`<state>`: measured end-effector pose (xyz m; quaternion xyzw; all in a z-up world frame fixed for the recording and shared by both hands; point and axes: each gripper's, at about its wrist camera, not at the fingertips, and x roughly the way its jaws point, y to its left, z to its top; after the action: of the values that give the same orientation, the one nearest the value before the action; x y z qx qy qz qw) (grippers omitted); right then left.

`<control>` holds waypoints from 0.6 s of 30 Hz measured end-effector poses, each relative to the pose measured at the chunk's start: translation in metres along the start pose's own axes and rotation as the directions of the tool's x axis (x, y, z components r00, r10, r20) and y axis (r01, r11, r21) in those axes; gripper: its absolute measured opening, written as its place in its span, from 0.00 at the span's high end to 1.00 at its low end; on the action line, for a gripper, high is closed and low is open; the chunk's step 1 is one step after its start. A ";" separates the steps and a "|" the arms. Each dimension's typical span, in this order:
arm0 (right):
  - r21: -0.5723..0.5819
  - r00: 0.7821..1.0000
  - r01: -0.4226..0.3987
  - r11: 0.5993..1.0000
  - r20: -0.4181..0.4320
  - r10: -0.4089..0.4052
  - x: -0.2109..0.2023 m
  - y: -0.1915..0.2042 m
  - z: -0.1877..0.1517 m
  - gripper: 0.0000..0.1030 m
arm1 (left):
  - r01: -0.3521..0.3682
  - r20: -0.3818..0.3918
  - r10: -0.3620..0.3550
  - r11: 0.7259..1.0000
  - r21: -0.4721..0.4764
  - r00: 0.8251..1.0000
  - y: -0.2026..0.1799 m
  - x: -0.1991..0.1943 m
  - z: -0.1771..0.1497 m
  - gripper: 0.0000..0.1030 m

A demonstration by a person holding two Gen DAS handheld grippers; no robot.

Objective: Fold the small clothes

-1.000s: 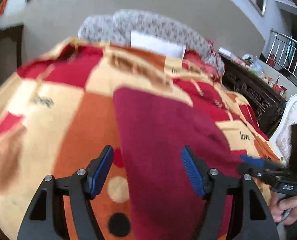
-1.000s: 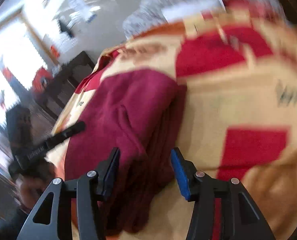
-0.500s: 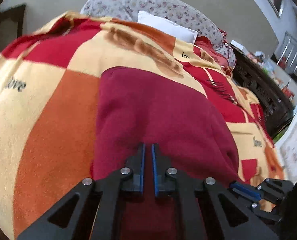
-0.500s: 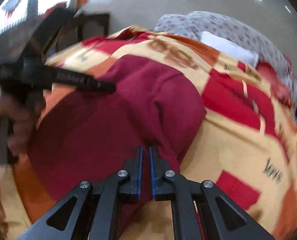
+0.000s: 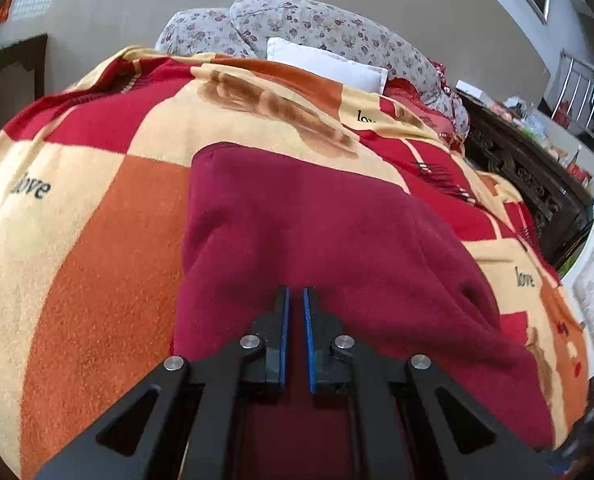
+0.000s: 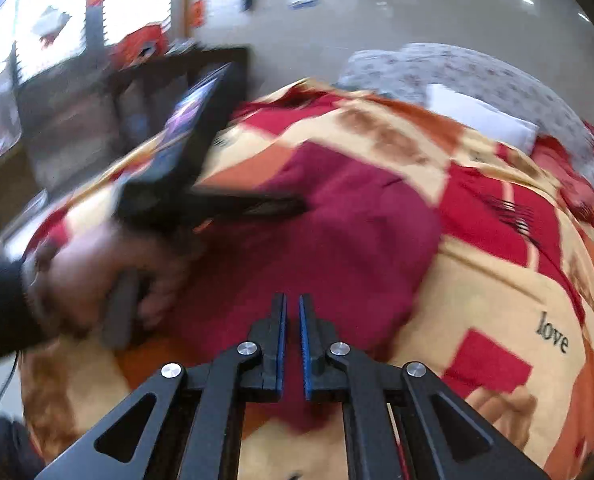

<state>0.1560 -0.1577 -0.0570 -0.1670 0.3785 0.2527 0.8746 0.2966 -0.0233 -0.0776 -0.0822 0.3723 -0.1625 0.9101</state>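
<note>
Plainly, both tongs are pinched almost shut on the near edge of the maroon garment (image 5: 321, 232): left gripper (image 5: 293, 320) and right gripper (image 6: 292, 322). The cloth spreads away from them over the patterned blanket (image 5: 97, 240), so a fold would likely carry that edge toward the far end.

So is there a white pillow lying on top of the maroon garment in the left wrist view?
No, the white pillow lies at the far end of the bed, well beyond the maroon garment.

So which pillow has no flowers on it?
The plain white pillow, at the far end of the blanket. The two grey pillows behind it are covered in small flowers.
</note>
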 end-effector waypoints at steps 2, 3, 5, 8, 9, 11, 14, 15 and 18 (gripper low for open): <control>0.001 0.996 0.040 0.999 -0.074 -0.040 0.023 -0.004 -0.026 0.96 | -0.010 0.003 0.010 1.000 0.019 1.000 -0.004 0.000 -0.001 0.93; 0.030 1.000 0.018 0.999 -0.012 -0.018 0.021 -0.009 -0.034 0.96 | -0.020 0.004 0.020 0.999 0.029 1.000 -0.006 0.000 -0.001 0.93; 0.108 0.999 -0.045 0.993 0.004 0.045 0.019 -0.023 -0.036 0.96 | -0.034 0.005 0.034 0.999 0.040 0.999 -0.008 0.000 -0.002 0.93; 0.124 0.998 -0.064 0.990 0.011 0.063 0.021 -0.027 -0.036 0.96 | -0.045 0.007 0.045 0.998 0.043 0.999 -0.009 0.000 -0.001 0.93; 0.122 0.998 -0.062 0.991 0.013 0.061 0.020 -0.026 -0.036 0.96 | -0.055 0.010 0.055 0.997 0.049 0.998 -0.010 0.000 -0.002 0.93; 0.106 0.999 -0.044 0.993 0.017 0.042 0.020 -0.023 -0.036 0.96 | -0.071 0.013 0.070 0.996 0.060 0.997 -0.013 0.000 -0.002 0.93; 0.088 1.000 -0.023 0.996 0.017 0.021 0.020 -0.017 -0.036 0.96 | -0.083 0.016 0.082 0.994 0.066 0.997 -0.015 -0.001 -0.003 0.93; 0.085 1.000 -0.019 0.996 0.018 0.017 0.020 -0.017 -0.035 0.96 | -0.083 0.017 0.082 0.994 0.065 0.996 -0.015 -0.001 -0.004 0.93; 0.088 1.000 -0.023 0.996 0.021 0.021 0.021 -0.018 -0.035 0.96 | -0.083 0.017 0.083 0.994 0.066 0.996 -0.014 -0.001 -0.003 0.93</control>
<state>0.1582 -0.1831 -0.0939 -0.1213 0.3823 0.2471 0.8821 0.2905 -0.0363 -0.0757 -0.0374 0.3633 -0.1363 0.9209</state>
